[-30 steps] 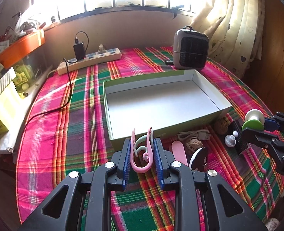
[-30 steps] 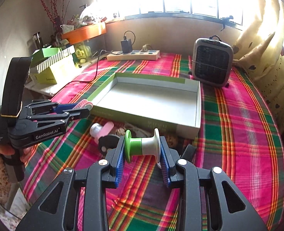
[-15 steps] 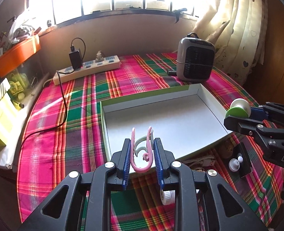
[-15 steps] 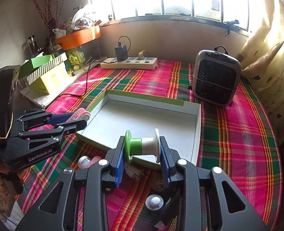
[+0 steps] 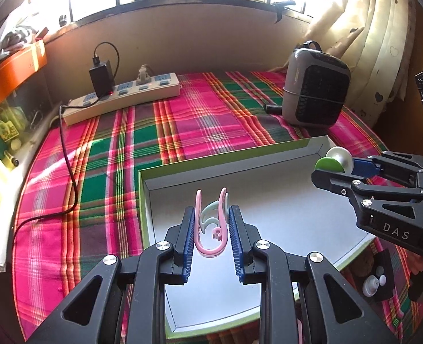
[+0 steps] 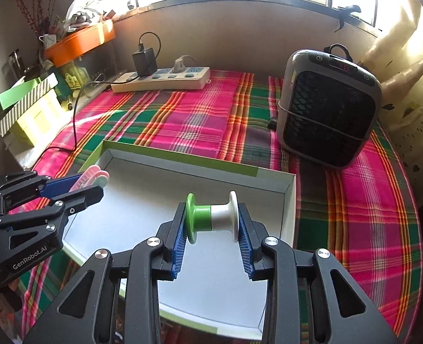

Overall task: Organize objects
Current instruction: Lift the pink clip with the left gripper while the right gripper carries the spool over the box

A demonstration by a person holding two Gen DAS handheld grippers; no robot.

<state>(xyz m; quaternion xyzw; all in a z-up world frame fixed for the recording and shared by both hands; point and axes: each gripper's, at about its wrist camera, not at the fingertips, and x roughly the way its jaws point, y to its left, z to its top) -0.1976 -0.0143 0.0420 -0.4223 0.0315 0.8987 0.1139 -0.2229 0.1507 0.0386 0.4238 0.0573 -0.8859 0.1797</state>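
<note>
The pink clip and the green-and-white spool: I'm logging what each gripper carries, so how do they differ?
The pink clip is a thin bent loop with pale green pieces inside; the green-and-white spool is solid, with two flanges. The clip stands on end in the left gripper; the spool lies crosswise in the right gripper. Both are clamped above the open box.

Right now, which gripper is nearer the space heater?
Right. The right gripper, holding the spool, hangs over the box's side toward the space heater; the left gripper with its pink clip is farther.
</note>
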